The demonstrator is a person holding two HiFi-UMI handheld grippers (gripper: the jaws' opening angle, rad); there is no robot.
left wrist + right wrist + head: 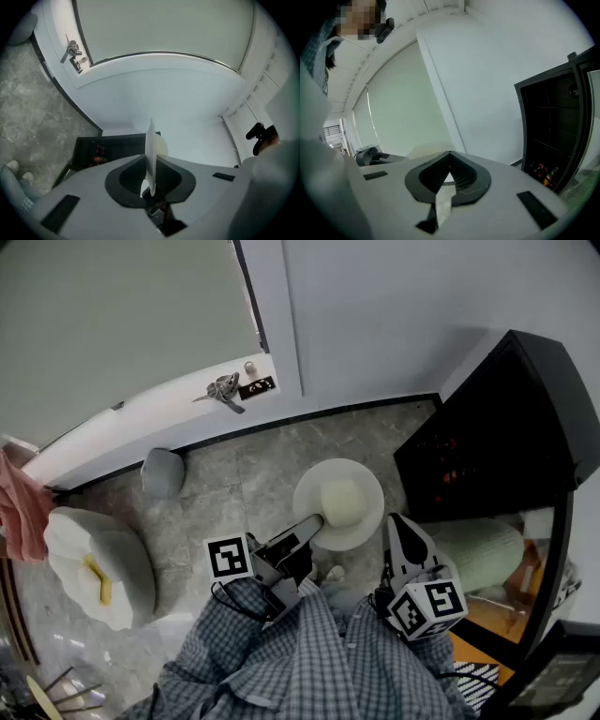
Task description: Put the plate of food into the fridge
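No writing can be read here. The small dark label plate beside the metal door handle carries pale marks too small to make out, and the cubes on your two grippers show only black-and-white square markers.

Your left gripper is clamped on the near rim of the round white plate. In the left gripper view the plate stands edge-on between the jaws, which press on it from both sides. The plate extends forward from the jaw tips and bears a pale, blocky piece of food at its middle, just ahead of the tips. The gripper reaches up and to the right from your checked sleeve, with its marker cube nearest your body.

Your right gripper hangs just to the right of the plate, apart from it. The right gripper view shows its jaws brought together at the tips with nothing between them. It points forward, roughly parallel to the left one.

The black fridge stands open ahead and to the right of both grippers, closer to the right one. Small red items sit low inside its dark interior. The plate is held over the grey marbled floor, outside the fridge and to the left of its opening.
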